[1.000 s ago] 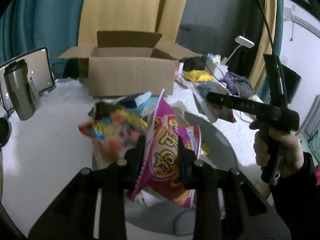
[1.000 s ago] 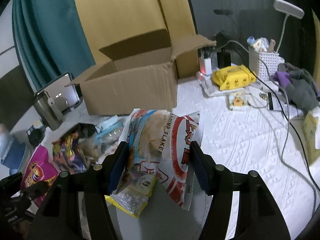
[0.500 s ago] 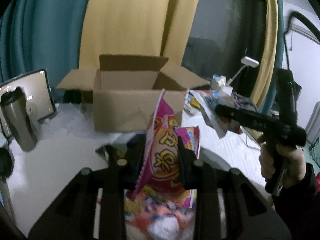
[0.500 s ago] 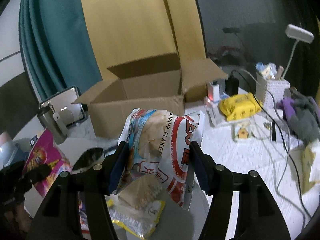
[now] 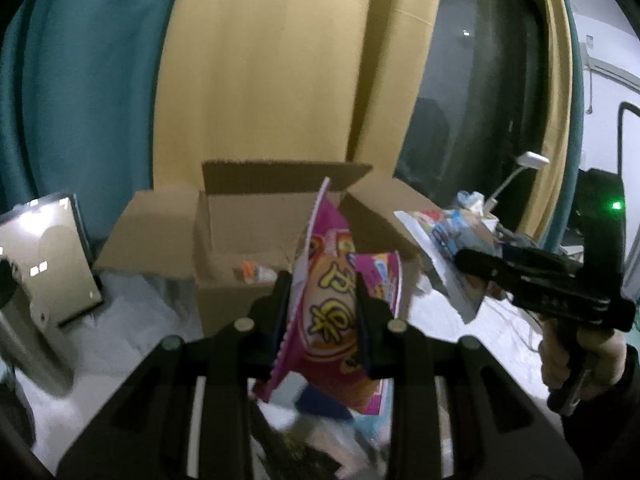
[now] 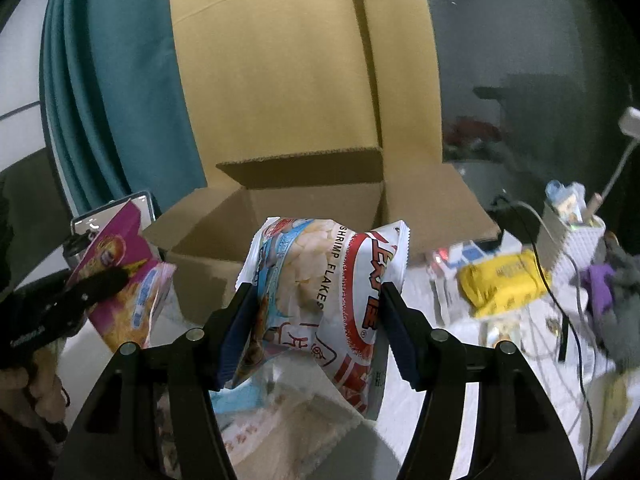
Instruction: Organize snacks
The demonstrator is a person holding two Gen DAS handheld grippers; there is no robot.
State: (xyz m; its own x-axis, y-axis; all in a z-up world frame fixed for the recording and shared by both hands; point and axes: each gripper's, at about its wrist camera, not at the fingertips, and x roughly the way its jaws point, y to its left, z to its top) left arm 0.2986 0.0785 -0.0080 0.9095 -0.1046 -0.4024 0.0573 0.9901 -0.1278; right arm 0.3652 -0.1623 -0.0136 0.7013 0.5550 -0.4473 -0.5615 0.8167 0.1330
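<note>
My left gripper [image 5: 322, 300] is shut on a pink snack bag [image 5: 332, 312] and holds it up just in front of the open cardboard box [image 5: 240, 240]. A small orange and white packet [image 5: 256, 272] lies inside the box. My right gripper [image 6: 316, 304] is shut on a white and red shrimp flakes bag [image 6: 332, 280], raised before the same box [image 6: 304, 216]. The right gripper and its bag show in the left wrist view [image 5: 452, 236]. The pink bag shows in the right wrist view [image 6: 128, 280].
More snack bags lie below the grippers [image 6: 288, 412]. A metal tumbler [image 5: 20, 340] and a mirror [image 5: 44, 256] stand at the left. A yellow pack [image 6: 500, 280], a white basket [image 6: 572, 240], cables and a lamp [image 5: 528, 160] sit at the right. Curtains hang behind.
Both grippers have lifted their bags up from the snack pile and moved toward the box, which now looks closer and shows its inside.
</note>
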